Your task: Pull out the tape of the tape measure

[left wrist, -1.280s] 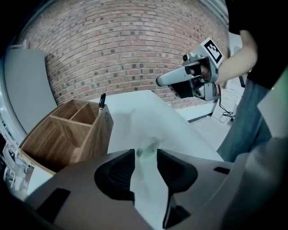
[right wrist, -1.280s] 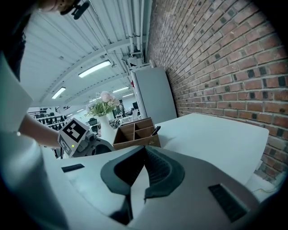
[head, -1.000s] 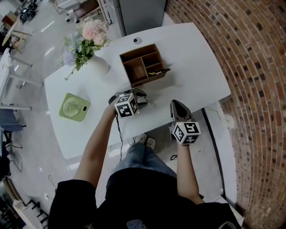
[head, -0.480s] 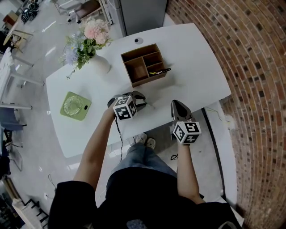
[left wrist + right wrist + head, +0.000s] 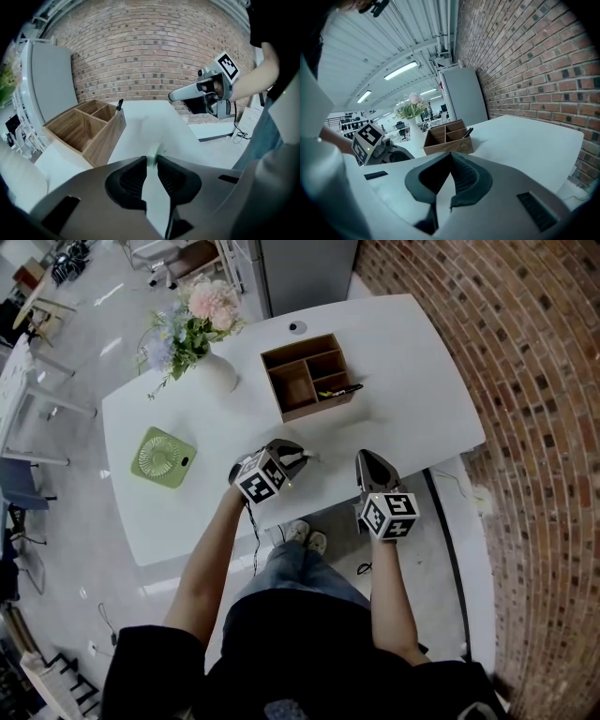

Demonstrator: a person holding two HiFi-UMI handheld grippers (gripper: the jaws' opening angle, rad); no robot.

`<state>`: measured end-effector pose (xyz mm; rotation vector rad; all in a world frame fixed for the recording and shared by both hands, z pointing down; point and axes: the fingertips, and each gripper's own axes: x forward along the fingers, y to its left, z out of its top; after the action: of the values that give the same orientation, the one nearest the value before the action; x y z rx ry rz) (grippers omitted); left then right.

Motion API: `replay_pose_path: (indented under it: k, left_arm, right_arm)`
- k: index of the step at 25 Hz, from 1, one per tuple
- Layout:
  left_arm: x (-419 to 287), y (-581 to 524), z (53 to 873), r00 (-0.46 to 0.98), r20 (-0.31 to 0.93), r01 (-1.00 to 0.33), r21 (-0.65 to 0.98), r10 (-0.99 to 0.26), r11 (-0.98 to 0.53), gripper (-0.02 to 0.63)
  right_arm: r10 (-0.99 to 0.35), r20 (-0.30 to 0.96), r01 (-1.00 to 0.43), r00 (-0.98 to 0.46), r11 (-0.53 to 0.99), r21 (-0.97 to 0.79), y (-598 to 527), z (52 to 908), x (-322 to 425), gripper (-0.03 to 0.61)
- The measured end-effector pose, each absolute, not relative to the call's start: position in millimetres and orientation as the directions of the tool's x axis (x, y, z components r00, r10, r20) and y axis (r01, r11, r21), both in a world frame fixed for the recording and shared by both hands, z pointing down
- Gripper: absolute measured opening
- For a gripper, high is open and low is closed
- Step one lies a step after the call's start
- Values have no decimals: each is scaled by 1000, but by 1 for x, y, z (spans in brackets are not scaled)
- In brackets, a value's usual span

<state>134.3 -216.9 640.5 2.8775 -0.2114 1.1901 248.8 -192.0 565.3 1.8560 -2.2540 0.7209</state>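
Closing on a small pale piece I take for the tape measure [image 5: 153,153], the left gripper [image 5: 151,160] has its pads just meeting it, near the table's [image 5: 412,381] 6 o'clock edge. No tape shows drawn out, so the pull seems wholly ahead. At its 3 o'clock the right gripper [image 5: 449,155] waits apart, jaws pressed together, empty.

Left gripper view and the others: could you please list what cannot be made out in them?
- Pale object between the closing left tongs: left gripper view, pads cover most; what it is and whether they press it, unclear.
- Same object, head view: too small, at the tongs' tips.
- Dark item in the wooden box: too small to identify.
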Motion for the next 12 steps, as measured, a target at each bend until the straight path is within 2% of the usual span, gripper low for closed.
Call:
replay_pose_path:
  k: [12]
  left_arm:
    - [131,-219,576,753,562,-361,-82,-343,-929,78]
  right_arm:
    - [-802,443,-916,-400,345,-204,-190,563,199,15]
